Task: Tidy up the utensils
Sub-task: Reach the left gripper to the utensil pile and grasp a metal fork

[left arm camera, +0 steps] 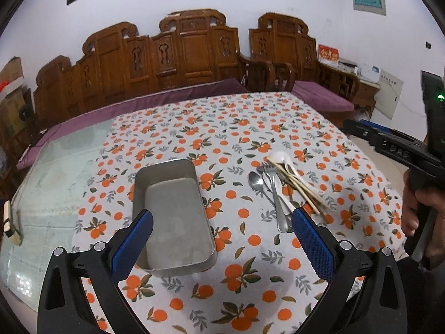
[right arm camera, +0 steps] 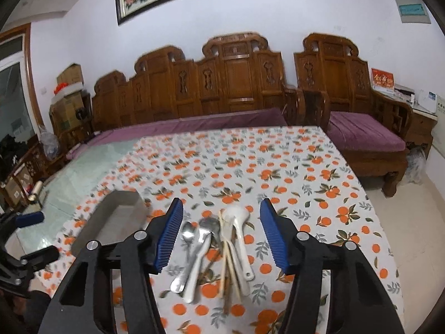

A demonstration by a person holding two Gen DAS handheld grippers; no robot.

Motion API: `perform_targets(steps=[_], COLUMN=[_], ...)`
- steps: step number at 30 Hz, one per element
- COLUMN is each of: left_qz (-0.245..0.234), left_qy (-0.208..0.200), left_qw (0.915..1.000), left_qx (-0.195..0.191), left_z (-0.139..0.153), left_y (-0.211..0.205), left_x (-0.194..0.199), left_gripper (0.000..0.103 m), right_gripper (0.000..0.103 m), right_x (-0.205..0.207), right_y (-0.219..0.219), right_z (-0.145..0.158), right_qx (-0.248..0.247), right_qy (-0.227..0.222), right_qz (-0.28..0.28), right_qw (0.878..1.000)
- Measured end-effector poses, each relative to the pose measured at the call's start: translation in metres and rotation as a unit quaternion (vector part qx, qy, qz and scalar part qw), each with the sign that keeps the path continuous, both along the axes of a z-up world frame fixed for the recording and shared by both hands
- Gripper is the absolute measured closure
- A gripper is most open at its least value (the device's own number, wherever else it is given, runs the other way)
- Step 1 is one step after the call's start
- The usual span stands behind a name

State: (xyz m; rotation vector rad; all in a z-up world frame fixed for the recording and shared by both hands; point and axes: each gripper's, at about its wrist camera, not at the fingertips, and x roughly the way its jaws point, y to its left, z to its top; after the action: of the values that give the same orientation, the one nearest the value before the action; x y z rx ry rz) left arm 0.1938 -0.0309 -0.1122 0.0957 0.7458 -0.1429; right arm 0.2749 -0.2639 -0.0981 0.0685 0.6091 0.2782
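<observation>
Right tongs (right arm camera: pixel 221 229) half open above utensil pile (right arm camera: pixel 217 253), gripping nothing, left tongs (left arm camera: pixel 222 232) wide, empty

Left gripper (left arm camera: pixel 222 231) and right gripper (right arm camera: pixel 221 231) agape

Barely any legible text from my end. Right gripper (left arm camera: pixel 358 130) body has raised characters that look like "DAS" in the left wrist view — not certain. Red sign (left arm camera: pixel 328 54) on the side cabinet carries gold characters — too blurred to read. Wall panel (left arm camera: pixel 369 1) has a teal strip with lettering, too small to read. Same in the right wrist view.
</observation>
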Motion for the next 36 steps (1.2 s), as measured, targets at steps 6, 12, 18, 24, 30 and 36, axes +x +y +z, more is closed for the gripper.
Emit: perform_targets(steps=[6, 12, 18, 24, 30, 36], left_qz=[-0.021, -0.049, -0.067, -0.077, -0.084, -0.078], left_qy=[0.034, 0.058, 0.088, 0.133, 0.152, 0.163], left_qw=[0.9992, 0.9970, 0.9935, 0.9866, 0.9818, 0.9793], left_qx=[-0.004, -0.013, -0.025, -0.054, -0.077, -0.090], left_z=[-0.026, -0.054, -0.082, -0.115, -0.129, -0.136], left_y=[-0.016, -0.044, -0.064, -0.075, -0.082, -0.085], left_x=[0.024, 0.056, 0.090, 0.123, 0.138, 0.147], left_gripper=[0.007, 0.012, 0.035, 0.059, 0.079, 0.085], right_gripper=[0.051, 0.053, 0.055, 0.055, 0.055, 0.055], right_x=[0.025, 0.039, 0.046, 0.050, 0.051, 0.052], right_y=[-0.007, -0.012, -0.021, -0.026, -0.026, -0.027], right_z=[-0.054, -0.080, -0.094, -0.098, -0.098, -0.099], right_qx=[0.001, 0.014, 0.011, 0.013, 0.017, 0.025], right_qy=[0.047, 0.084, 0.108, 0.115, 0.115, 0.118], right_qz=[0.015, 0.023, 0.012, 0.005, 0.008, 0.005], right_qw=[0.999, 0.996, 0.994, 0.993, 0.993, 0.993])
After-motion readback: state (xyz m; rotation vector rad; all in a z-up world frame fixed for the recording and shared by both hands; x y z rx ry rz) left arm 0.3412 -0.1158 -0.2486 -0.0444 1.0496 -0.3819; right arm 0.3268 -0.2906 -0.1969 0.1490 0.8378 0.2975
